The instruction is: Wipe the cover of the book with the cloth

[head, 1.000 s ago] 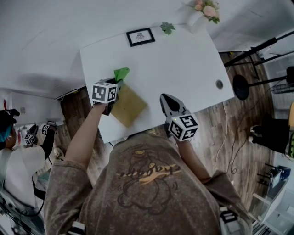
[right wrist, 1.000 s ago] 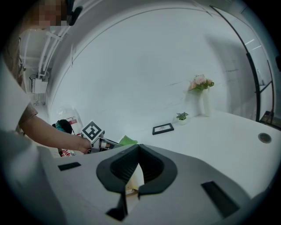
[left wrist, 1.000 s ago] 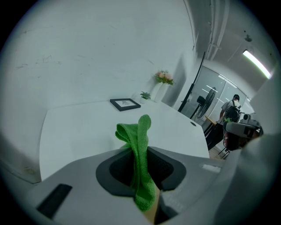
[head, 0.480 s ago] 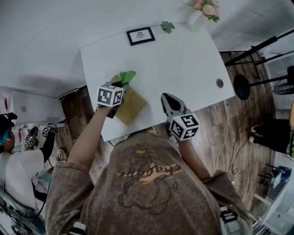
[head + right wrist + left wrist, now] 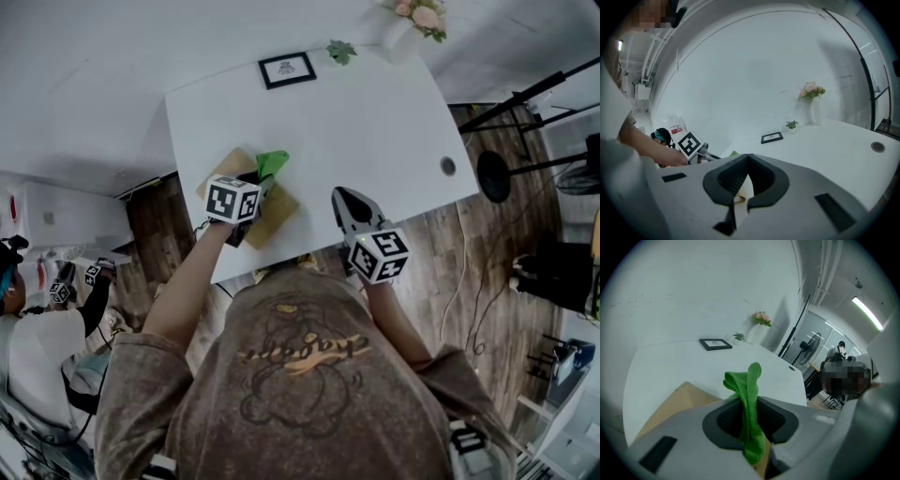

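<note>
Cloth [image 5: 274,163] clenched in left gripper [image 5: 260,184], over book [image 5: 278,209] partly hidden beneath it, right gripper [image 5: 343,200] closed, empty

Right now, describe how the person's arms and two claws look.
The left claw and right claw share light grey moulded shells with dark ribbed pads. Each carries a white cube with black square markers. The person wears a faded brown short-sleeved T-shirt with a printed graphic.
</note>
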The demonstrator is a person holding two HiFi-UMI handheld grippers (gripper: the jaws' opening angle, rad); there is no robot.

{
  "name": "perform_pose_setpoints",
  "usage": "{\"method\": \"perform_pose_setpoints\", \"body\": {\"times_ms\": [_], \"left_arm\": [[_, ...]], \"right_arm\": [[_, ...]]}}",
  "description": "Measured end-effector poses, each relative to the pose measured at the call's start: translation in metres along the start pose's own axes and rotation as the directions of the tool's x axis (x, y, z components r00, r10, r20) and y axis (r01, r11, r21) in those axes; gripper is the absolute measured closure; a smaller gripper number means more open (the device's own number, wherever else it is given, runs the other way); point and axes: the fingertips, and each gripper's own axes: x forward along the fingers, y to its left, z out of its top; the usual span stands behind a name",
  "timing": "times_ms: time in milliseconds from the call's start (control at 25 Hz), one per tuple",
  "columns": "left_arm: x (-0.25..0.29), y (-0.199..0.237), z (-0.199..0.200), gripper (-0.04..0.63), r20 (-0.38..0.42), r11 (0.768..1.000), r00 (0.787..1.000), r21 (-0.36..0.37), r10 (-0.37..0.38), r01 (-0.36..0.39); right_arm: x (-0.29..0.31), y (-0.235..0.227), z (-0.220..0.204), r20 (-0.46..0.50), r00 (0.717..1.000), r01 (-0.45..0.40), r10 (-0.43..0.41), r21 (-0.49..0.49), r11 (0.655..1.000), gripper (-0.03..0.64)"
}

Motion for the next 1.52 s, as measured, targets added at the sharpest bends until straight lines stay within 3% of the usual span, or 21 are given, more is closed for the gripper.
{"method": "perform_pose_setpoints", "body": {"times_ms": [880,1240,1520], "left_arm": [[0.004,-0.081,-0.034,0.528,-0.016,0.991,0.992,-0.052,-0.123,0.122],[-0.008,-0.100,-0.042,0.528,0.009,0.957,0.974,-0.185,-0.226,0.224],[-0.044,-0.066,-0.037,0.528,0.102,0.949,0.982,-0.257,-0.159,0.181]], "right_arm": [[-0.024,-0.002,-0.001,0.013,1.000,-0.001,0.001,0.001,1.000,0.615],[-0.021,0.003,-0.001,0.009,1.000,-0.024,0.024,-0.008,1.000,0.615],[-0.002,0.017,0.000,-0.008,0.998,-0.070,0.070,-0.021,0.997,0.615]]}}
